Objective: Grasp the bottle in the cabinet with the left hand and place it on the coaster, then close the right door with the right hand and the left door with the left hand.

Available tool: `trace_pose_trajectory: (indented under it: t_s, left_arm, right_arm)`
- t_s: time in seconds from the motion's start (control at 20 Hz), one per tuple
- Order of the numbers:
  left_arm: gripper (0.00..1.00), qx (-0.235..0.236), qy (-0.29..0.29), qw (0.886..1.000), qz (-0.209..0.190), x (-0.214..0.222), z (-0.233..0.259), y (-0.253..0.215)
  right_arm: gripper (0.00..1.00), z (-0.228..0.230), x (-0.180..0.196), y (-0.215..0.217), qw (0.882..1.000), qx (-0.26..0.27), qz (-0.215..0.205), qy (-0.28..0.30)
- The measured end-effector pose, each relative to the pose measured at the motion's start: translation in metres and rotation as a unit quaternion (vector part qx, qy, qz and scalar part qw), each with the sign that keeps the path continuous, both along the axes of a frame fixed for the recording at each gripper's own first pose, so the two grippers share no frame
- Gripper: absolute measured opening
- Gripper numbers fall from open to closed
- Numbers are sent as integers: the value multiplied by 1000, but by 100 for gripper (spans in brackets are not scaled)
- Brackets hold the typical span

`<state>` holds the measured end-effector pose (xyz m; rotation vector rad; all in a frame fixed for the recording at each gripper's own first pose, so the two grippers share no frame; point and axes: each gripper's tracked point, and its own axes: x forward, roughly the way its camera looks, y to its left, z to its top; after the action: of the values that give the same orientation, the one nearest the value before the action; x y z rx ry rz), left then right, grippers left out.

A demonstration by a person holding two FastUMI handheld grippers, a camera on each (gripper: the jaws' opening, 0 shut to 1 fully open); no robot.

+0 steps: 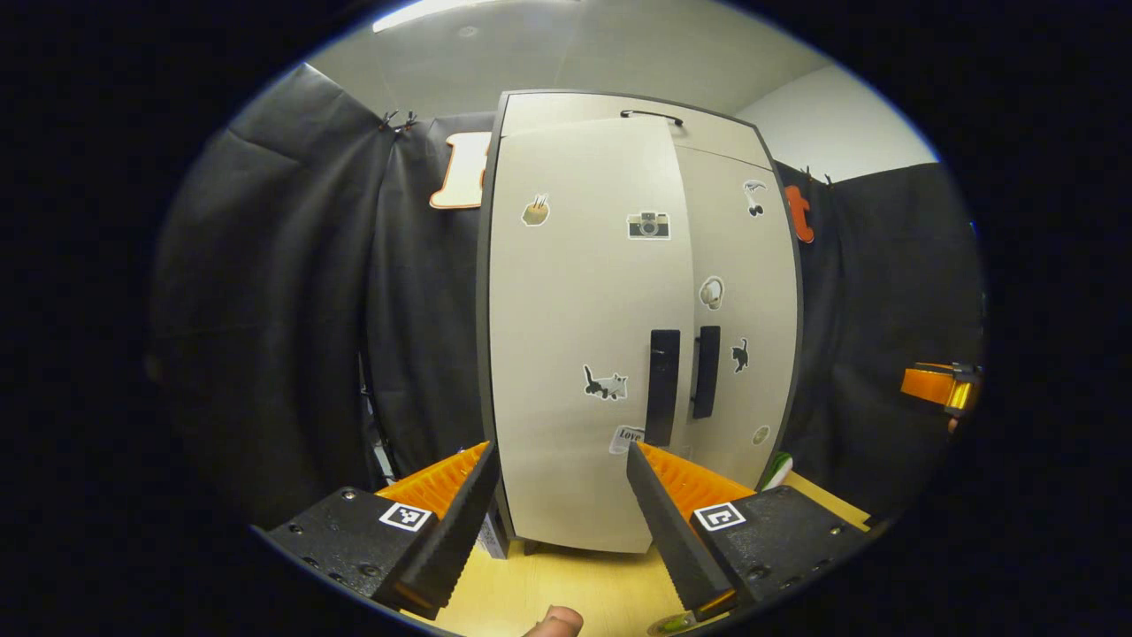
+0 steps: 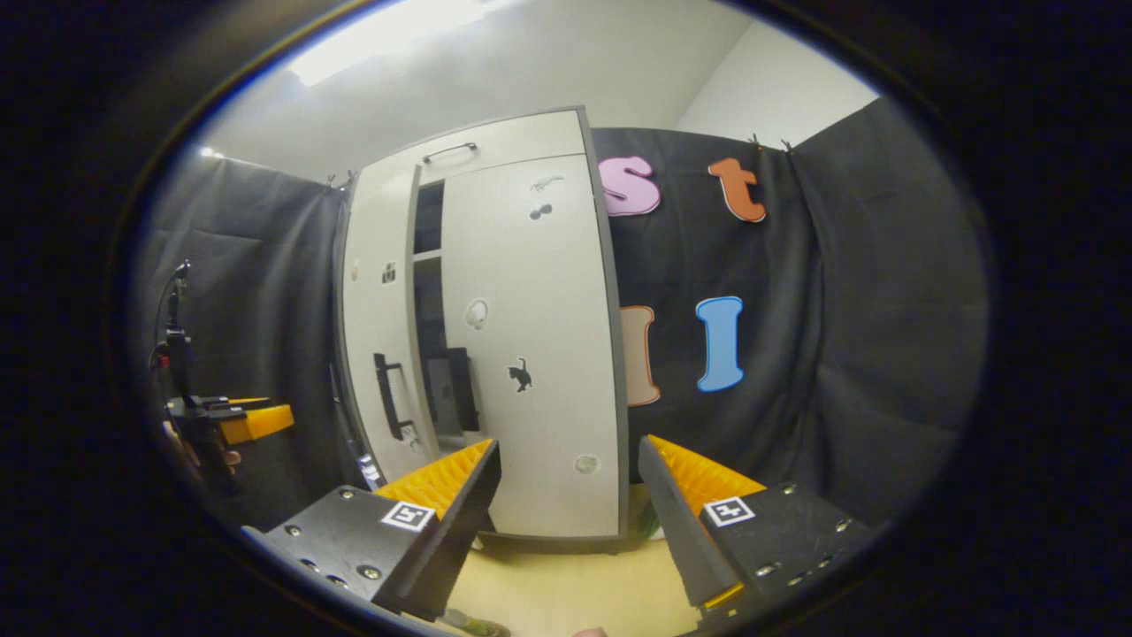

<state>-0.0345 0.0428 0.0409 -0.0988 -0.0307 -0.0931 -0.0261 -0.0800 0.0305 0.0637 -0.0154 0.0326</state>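
1. Beige panels with black edging make up the tall two-door cabinet (image 1: 637,318) on the pale wooden table (image 1: 566,588); in the left gripper view it stands at twelve o'clock, ahead of the left gripper (image 1: 562,513).
2. Its left door (image 2: 376,345) is ajar in the right gripper view — a dark gap beside the shut right door (image 2: 531,354).
3. Left gripper fingers spread wide, holding nothing, probably ready to push that door.
4. Right gripper (image 2: 566,513) — likewise agape, empty, held back.
5. Bottle: I cannot tell where.
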Motion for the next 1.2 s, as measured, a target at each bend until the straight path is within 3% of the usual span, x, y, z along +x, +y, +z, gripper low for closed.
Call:
trace_pose_trajectory:
  t_s: [0.3,0.4,0.6,0.75,1.2]
  left_arm:
    - [89,-4,12,1000,18,-35,-7,7]
    - [93,5,8,1000,25,-44,-5,10]
    - [89,4,-1,999,40,-60,3,11]
    - [96,-2,-2,999,43,-71,2,5]
    - [89,0,6,999,41,-85,2,-19]
  right_arm:
    - [95,4,-21,8,1000,17,-10,-11]
    - [95,13,-30,18,999,23,-6,-24]
    - [95,19,-42,30,999,3,-4,-36]
    - [95,16,-49,37,999,-1,-13,-36]
    - [95,2,-51,50,1000,12,-7,-17]
